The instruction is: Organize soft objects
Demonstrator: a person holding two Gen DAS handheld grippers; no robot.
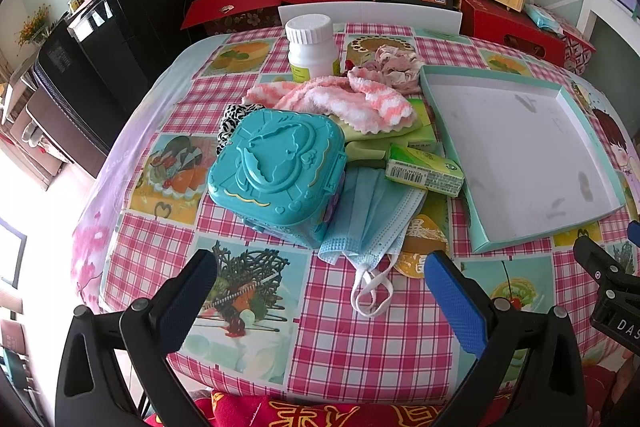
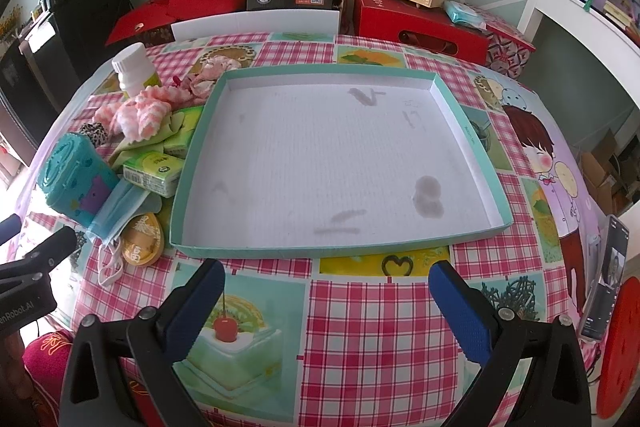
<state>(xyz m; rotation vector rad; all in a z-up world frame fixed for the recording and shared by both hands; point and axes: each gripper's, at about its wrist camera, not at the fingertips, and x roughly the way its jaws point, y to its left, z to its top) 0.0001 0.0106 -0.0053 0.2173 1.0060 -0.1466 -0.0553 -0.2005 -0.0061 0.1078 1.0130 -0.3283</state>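
A pile of items lies left of a shallow teal tray [image 1: 452,131] [image 2: 188,167], whose white floor is bare. In the pile are pink-and-white fluffy socks [image 1: 332,99] [image 2: 136,115], blue face masks [image 1: 372,219] [image 2: 116,211], a pink scrunchie [image 1: 396,63] [image 2: 208,75], a leopard-print cloth [image 1: 230,123] [image 2: 94,133] and a green cloth [image 1: 368,143] [image 2: 136,147]. My left gripper [image 1: 320,291] hangs open just short of the masks. My right gripper [image 2: 326,295] is open in front of the tray's near rim.
Hard items sit among the pile: a teal plastic case [image 1: 276,167] [image 2: 74,179], a white pill bottle [image 1: 312,47] [image 2: 134,69], green tissue packs [image 1: 424,171] [image 2: 154,173], a gold foil packet [image 2: 142,239]. Red boxes [image 2: 420,27] line the far edge. A phone [image 2: 606,279] stands at right.
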